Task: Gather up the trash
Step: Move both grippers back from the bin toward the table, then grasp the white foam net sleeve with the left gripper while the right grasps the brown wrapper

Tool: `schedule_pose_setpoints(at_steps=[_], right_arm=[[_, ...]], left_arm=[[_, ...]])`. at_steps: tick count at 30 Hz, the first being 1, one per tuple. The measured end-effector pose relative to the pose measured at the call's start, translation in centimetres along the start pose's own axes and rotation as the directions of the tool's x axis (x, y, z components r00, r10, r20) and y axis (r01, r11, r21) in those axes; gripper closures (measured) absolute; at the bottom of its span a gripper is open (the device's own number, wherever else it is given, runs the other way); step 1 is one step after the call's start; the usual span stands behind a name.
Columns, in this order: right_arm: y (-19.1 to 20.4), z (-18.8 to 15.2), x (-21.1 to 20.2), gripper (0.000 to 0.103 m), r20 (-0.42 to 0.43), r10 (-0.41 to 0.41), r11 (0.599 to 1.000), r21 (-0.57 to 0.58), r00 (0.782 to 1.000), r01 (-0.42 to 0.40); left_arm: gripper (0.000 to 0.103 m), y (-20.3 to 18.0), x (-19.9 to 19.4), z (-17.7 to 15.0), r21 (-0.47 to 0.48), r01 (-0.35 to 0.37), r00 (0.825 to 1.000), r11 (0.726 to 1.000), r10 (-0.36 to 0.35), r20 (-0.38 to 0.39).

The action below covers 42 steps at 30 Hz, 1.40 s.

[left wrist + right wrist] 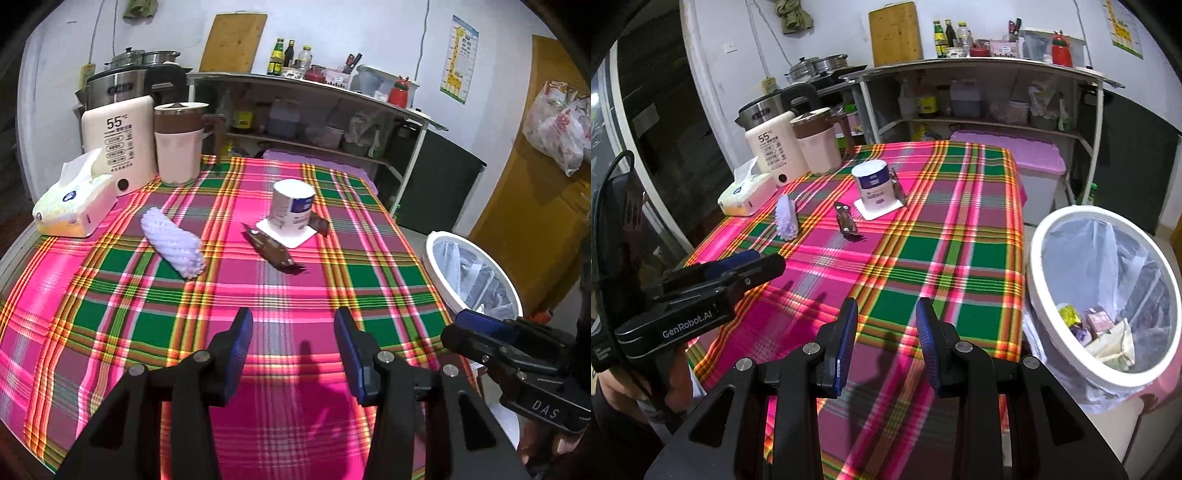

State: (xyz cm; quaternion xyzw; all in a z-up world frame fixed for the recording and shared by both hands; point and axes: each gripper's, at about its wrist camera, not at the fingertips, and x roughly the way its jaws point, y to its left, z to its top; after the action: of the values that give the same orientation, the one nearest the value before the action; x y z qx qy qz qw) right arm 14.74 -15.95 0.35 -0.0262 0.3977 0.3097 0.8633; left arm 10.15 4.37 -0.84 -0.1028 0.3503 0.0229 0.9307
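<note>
Hovering left gripper (293, 354) and right gripper (886, 345) (fingers apart, empty), two brown wrappers (271, 249), one bin (1067, 354).

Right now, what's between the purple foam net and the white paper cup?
A brown crumpled wrapper lies on the cloth between the purple foam net and the white paper cup, clearest in the left wrist view.

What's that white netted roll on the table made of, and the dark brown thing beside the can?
The white netted roll looks like soft foam mesh, matte, with an open knit-like pattern. The dark brown wrapper appears to be thin crinkled plastic or foil film, glossy, with creases that catch light; which of the two is unclear.
</note>
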Motion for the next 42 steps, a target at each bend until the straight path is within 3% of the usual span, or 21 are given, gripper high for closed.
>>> schedule_pose_setpoints(at_steps=[17,36,42], right_arm=[[1.3,2.2,3.3,0.066,-0.032,0.042,0.999,-0.028,0.999,-0.043],[1.5,4.4,7.2,0.065,-0.072,0.050,0.996,-0.067,0.996,-0.054],[2.1,5.2,8.8,0.065,-0.090,0.057,0.995,-0.082,0.994,-0.064]], left_arm=[[0.048,7.1,2.5,2.0,-0.157,-0.108,0.994,0.982,0.107,-0.016],[0.048,10.2,9.3,4.8,-0.283,-0.169,0.984,0.944,0.147,-0.097],[0.074,10.8,9.3,4.3,-0.261,-0.177,0.983,0.949,0.156,-0.101]])
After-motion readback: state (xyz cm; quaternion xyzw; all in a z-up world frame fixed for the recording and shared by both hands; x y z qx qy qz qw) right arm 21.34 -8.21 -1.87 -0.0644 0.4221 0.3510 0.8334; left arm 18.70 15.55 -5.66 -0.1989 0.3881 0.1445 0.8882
